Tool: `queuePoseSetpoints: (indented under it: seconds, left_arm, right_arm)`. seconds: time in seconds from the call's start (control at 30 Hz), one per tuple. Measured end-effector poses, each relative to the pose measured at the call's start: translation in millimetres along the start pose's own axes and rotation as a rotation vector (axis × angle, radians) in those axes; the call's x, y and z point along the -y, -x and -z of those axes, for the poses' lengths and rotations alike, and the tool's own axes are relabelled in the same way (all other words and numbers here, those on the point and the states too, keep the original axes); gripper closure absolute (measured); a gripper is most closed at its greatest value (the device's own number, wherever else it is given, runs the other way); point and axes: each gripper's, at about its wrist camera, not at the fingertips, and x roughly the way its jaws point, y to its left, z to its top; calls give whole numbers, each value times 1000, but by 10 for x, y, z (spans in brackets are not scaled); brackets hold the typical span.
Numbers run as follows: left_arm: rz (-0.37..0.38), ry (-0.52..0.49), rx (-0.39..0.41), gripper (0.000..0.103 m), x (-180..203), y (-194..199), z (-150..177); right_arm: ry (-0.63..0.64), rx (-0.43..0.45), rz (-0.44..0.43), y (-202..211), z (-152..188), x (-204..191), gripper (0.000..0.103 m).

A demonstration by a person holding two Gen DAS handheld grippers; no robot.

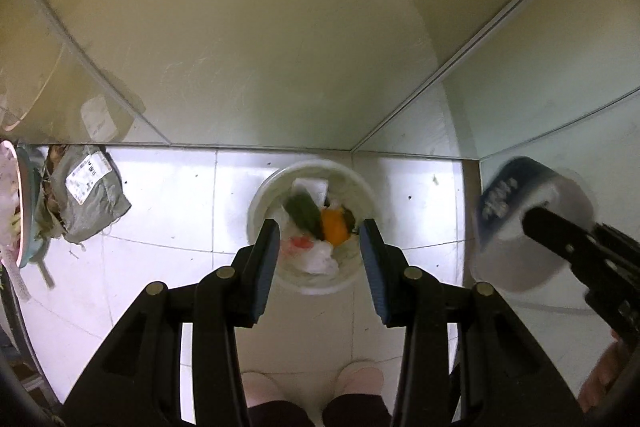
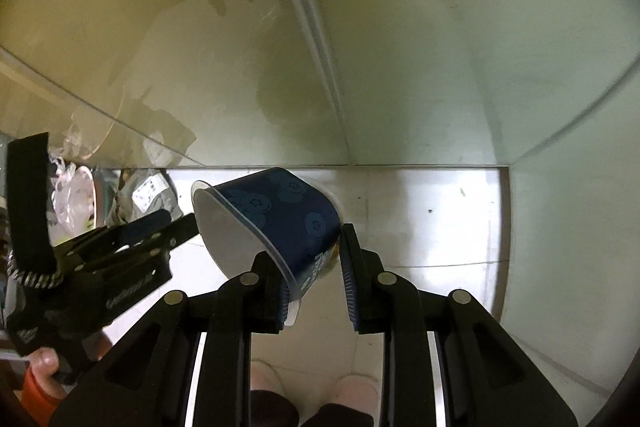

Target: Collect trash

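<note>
The blue blueberry-print cup [image 2: 276, 223] is pinched by its rim in the right tool [image 2: 314, 279], tipped sideways at about 3 o'clock of the white trash bin [image 1: 256, 199] on the tiled floor [image 1: 168, 211]. Left tool [image 1: 318, 267] hangs half-open and empty over the bin. Next, I'd guess: swing it over the bin, let go. Cup's lettering too blurry to read.

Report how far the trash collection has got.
Done: the white bin on the floor already holds wrappers and scraps. In hand: the right gripper is shut on a blue paper cup, tilted, not yet dropped in. The left gripper is open and empty above the bin. Left: a grey parcel bag lies by the wall.
</note>
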Motion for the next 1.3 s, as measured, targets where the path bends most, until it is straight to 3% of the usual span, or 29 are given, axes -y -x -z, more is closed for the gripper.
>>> queuePoseSetpoints:
  seconds: [0.07, 0.13, 0.23, 0.53, 0.67, 0.93, 1.13, 1.3]
  left_arm:
    - [-5, 12, 1, 62, -76, 51, 34]
    - [-16, 25, 9, 62, -154, 149, 68]
    - [-27, 39, 23, 62, -216, 321, 89]
    - [-35, -7, 124, 62, 15, 1315, 12]
    - [-29, -40, 197, 62, 273, 2114, -80]
    - [-23, -51, 380, 53, 761, 4106, -15]
    - [-11, -77, 585, 38, 969, 5477, 320]
    - [-17, -127, 731, 36, 1011, 6371, 692]
  right_arm:
    - [7, -28, -34, -105, -36, -63, 81]
    - [6, -74, -72, -200, -67, -120, 68]
    - [13, -93, -97, -201, -81, -168, 62]
    - [70, -41, -83, 429, -183, -238, 61]
    - [73, 25, -75, 1151, -288, -329, 61]
    - [125, 258, -77, 3217, -360, -505, 61]
    - [178, 494, -85, 4739, -67, -744, 61]
    - [208, 663, -94, 5501, 330, -1014, 61]
